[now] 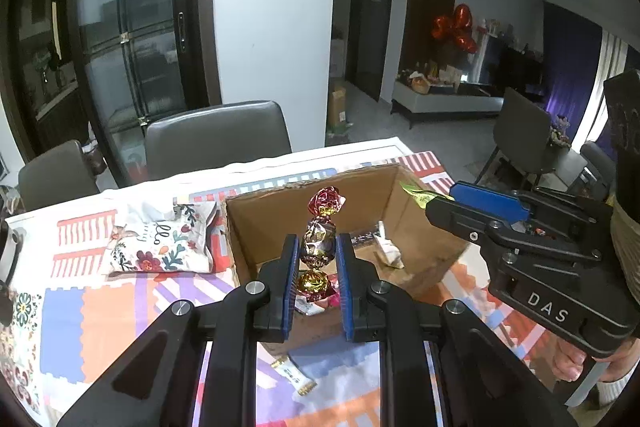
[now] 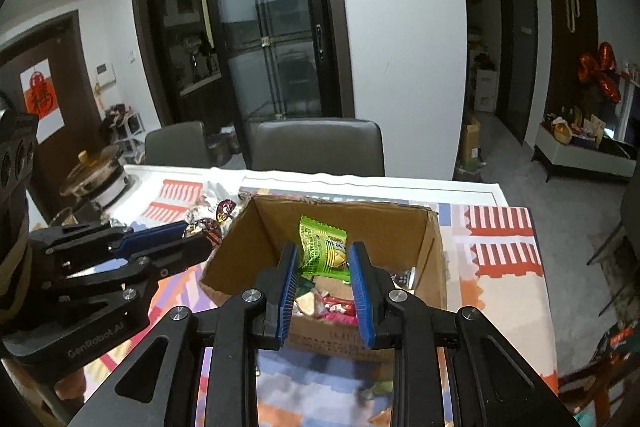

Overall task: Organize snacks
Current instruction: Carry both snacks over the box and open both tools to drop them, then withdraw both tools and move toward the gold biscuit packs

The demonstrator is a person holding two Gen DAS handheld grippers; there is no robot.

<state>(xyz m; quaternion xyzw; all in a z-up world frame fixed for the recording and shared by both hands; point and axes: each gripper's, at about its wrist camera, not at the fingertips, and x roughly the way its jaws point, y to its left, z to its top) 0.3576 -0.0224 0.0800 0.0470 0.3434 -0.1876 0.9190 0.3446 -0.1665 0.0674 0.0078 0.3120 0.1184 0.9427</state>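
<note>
Over box (image 1: 276,211): foil candy (image 1: 319,242) between left pads (image 1: 291,279).

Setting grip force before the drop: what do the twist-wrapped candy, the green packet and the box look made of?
Twist-wrapped candy: crinkly metallic foil, red and gold, glossy glints; likely crushable. Green snack packet: thin printed plastic film, smooth with slight sheen and a serrated top edge. Cardboard box: brown corrugated cardboard, matte, rough torn rim.

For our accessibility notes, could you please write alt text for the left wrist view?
The left gripper clamps a foil-wrapped candy above an open cardboard box on a patterned tablecloth; the right gripper holds a green packet alongside.
</note>
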